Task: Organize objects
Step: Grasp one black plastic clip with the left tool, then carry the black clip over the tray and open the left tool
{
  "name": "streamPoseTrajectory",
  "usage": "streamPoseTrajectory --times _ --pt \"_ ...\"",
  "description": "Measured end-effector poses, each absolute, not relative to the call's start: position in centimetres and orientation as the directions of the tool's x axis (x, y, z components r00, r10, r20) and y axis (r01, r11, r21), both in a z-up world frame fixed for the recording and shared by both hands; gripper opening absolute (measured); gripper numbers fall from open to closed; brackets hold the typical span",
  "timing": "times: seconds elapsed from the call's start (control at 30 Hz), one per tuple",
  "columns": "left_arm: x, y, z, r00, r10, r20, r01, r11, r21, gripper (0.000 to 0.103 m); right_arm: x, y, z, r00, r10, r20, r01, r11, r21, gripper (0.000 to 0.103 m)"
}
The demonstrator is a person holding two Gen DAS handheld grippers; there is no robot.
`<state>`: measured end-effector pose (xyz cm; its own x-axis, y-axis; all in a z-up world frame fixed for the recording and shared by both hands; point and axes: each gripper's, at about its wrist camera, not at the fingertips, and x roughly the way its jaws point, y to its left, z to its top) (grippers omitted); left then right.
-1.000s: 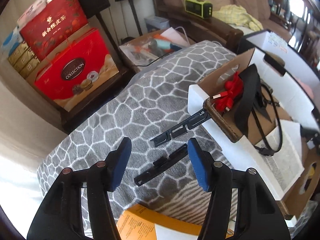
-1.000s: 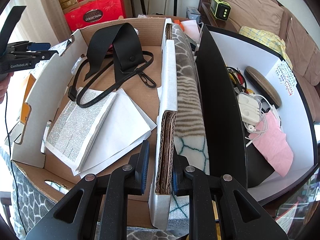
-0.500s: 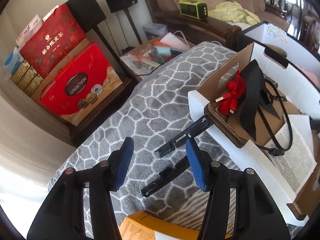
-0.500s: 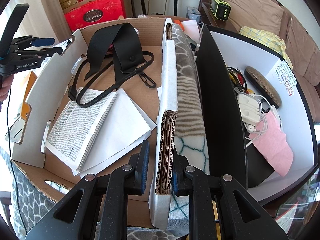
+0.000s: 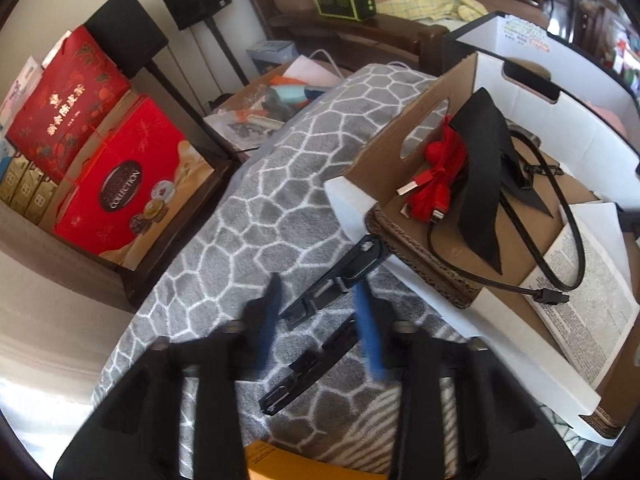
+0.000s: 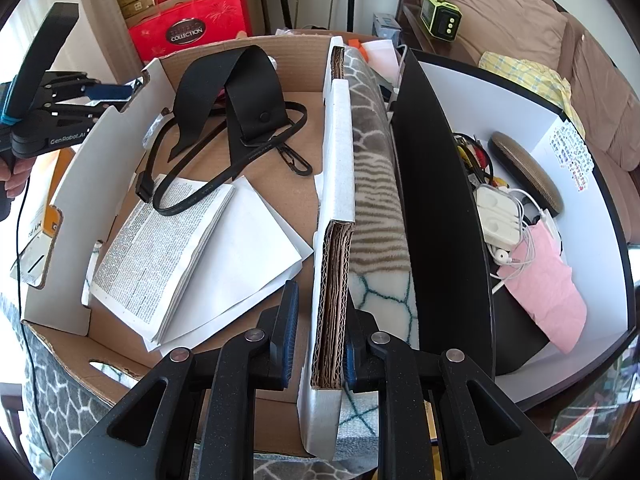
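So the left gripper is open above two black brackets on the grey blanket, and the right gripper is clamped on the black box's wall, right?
Not quite. In the right wrist view the right gripper straddles the cardboard box wall, not the black box. The left gripper, open above the two black brackets on the grey blanket, is correct.

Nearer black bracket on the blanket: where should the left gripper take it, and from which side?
Judging by its pose, grip the nearer black bracket mid-length across its narrow width, from above. It lies flat and diagonal on the blanket, so turn the open left gripper crosswise.
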<state>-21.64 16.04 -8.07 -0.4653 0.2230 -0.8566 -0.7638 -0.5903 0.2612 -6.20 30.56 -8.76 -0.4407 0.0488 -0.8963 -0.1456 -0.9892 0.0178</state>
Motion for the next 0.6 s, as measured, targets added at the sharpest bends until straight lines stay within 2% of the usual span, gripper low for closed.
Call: streamPoseTrajectory --times 0.23,0.27,0.43,0.6 --pt "-21.3 15.1 -7.1 -0.42 0.301 -0.856 -0.777 -0.607 0.168 0.018 -6.2 30.6 -8.8 -0.438 0.051 -0.897 -0.145 -0.989 0.014 0.019" --pt "-21.3 14.9 -6.9 -0.415 0.307 -0.856 -0.773 -0.616 0.154 0.009 -6.2 30.6 -8.8 -0.438 0.052 -0.897 -0.145 -0.989 0.014 0.019" --pt "-21.4 13.4 -5.4 -0.365 0.376 -0.852 -0.742 -0.67 0.022 0.008 -6.2 30.6 -8.8 -0.438 0.051 -0.897 -0.145 -0.989 0.014 0.019" --pt "-20.6 13.0 -4.1 -0.345 0.404 -0.847 -0.717 -0.696 -0.039 0.008 -6.2 30.6 -8.8 -0.439 0.051 -0.897 -0.146 -0.989 0.015 0.019"
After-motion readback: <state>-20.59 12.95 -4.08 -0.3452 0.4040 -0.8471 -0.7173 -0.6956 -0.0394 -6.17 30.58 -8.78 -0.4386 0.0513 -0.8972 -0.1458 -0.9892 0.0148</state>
